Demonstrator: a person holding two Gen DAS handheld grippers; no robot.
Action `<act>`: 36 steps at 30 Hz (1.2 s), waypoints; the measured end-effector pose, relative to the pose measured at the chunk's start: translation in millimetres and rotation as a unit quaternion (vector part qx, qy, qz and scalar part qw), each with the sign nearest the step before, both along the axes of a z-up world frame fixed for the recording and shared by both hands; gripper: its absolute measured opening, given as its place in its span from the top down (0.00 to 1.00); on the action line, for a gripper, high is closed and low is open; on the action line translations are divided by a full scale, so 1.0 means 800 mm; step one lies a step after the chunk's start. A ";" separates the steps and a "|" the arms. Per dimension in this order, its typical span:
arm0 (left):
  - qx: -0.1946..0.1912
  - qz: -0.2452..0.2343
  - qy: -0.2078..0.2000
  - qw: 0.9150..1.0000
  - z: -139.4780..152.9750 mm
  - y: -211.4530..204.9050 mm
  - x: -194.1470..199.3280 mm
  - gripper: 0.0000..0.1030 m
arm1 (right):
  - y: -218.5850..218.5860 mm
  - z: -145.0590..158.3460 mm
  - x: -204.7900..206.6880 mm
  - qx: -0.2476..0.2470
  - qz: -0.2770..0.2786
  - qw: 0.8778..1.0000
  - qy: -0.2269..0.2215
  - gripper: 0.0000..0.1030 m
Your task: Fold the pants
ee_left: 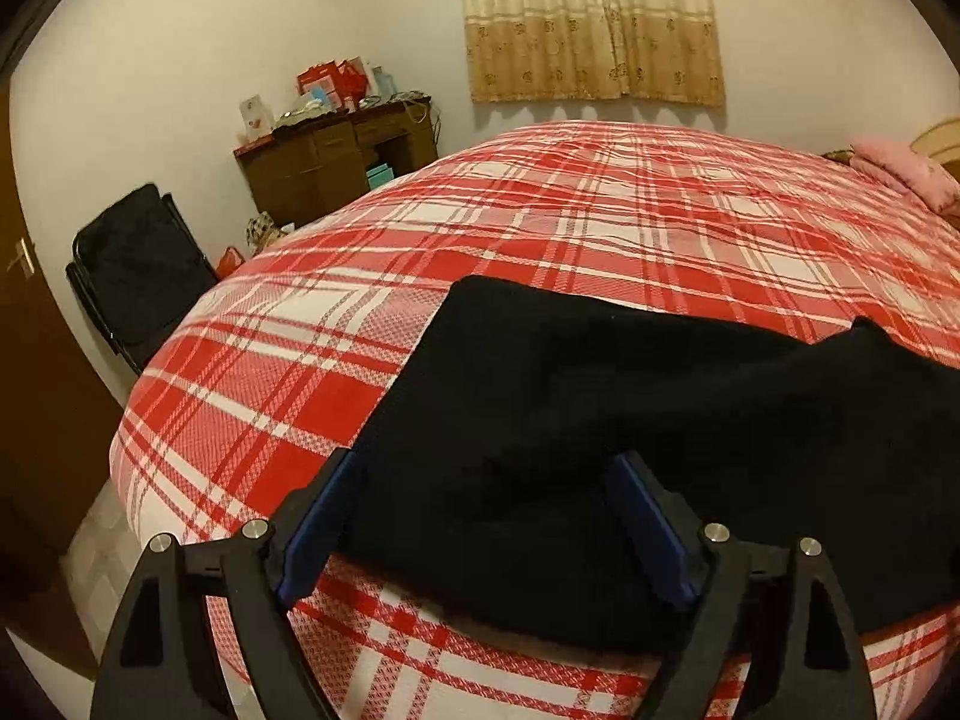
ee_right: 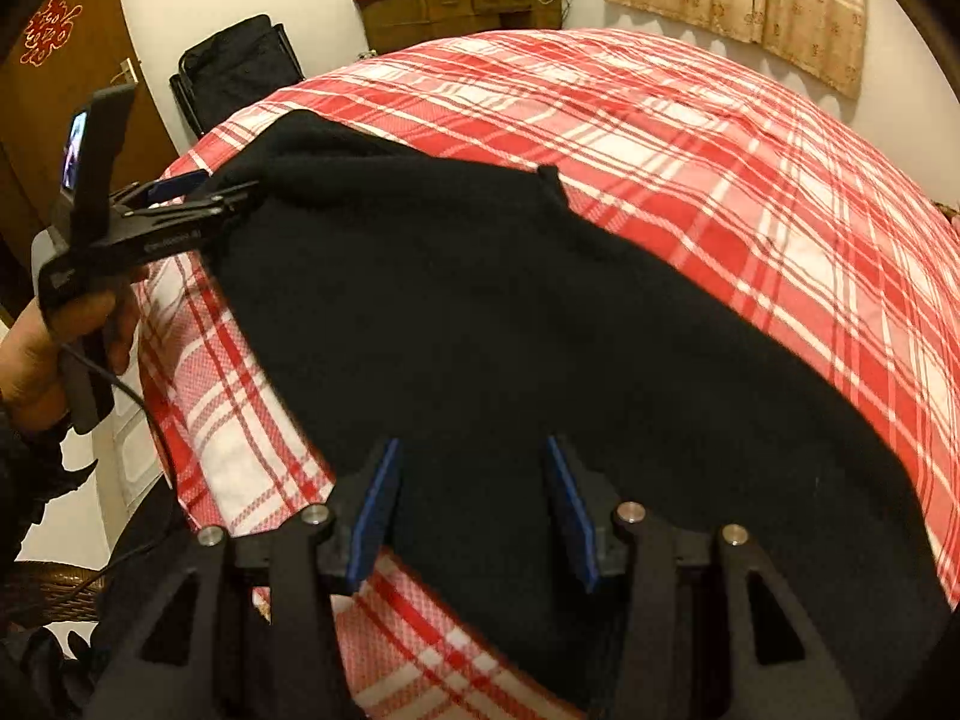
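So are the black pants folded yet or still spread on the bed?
Spread. The black pants lie in one broad sheet across the plaid bedspread; no neat doubled stack shows. Layers: cannot tell.

Dim warm light, fisheye-bent edges
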State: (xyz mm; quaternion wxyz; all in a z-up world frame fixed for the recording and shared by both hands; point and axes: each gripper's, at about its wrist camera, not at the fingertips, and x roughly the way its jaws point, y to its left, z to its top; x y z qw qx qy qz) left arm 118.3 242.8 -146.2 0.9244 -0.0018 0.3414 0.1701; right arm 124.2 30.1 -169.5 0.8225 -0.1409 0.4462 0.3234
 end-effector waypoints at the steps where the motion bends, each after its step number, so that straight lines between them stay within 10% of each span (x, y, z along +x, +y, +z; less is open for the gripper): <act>1: 0.001 0.002 0.004 1.000 0.000 0.000 0.002 0.15 | -0.002 -0.001 -0.002 0.001 -0.002 1.000 0.000 0.48; 23: -0.009 -0.028 0.011 1.000 0.031 -0.059 -0.009 0.11 | -0.122 0.015 0.001 0.037 -0.134 0.990 -0.025 0.41; 36: -0.020 -0.051 0.056 0.997 -0.010 -0.085 0.009 0.11 | -0.139 0.005 -0.008 0.034 -0.125 0.991 -0.027 0.41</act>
